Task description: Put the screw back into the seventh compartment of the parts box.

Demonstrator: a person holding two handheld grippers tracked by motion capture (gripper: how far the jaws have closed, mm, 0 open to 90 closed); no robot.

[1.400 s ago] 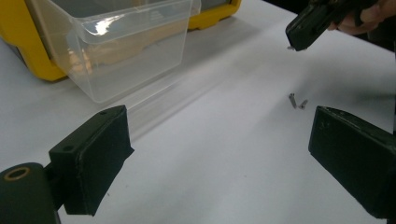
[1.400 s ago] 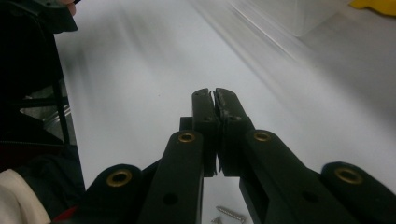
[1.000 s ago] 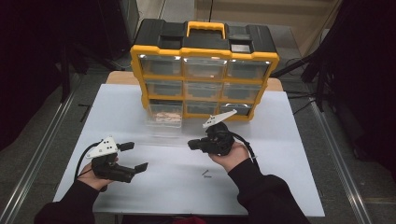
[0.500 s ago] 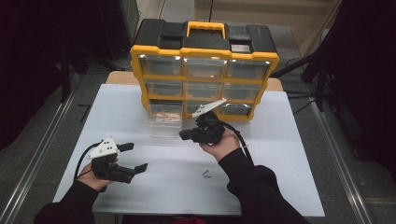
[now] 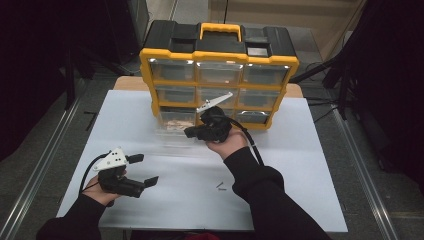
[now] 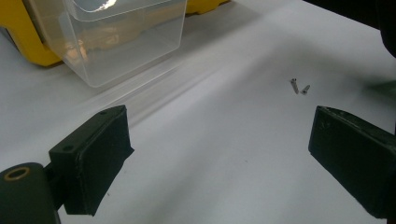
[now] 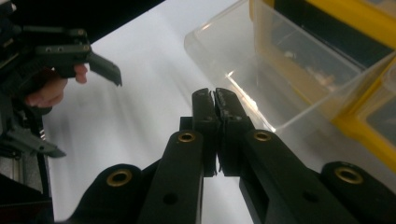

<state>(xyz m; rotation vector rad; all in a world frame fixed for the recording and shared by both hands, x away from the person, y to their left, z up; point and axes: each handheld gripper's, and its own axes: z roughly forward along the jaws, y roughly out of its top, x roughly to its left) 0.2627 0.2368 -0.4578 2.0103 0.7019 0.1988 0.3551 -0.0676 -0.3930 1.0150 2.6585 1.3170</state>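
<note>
Clear plastic drawer [image 5: 172, 131] — light, rigid, slippery; grip its rim. Right gripper [image 7: 215, 100] fingers together, holding nothing visible — left gripper [image 5: 142, 170] fingers apart.

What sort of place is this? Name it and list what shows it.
Probably a lab or workshop recording bench: a white table carrying a yellow parts organizer with a clear drawer pulled out, loose screws, and dark curtains around.

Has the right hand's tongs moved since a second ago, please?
Yes. The right tongs moved forward toward the yellow organizer, now over the clear drawer.
</note>
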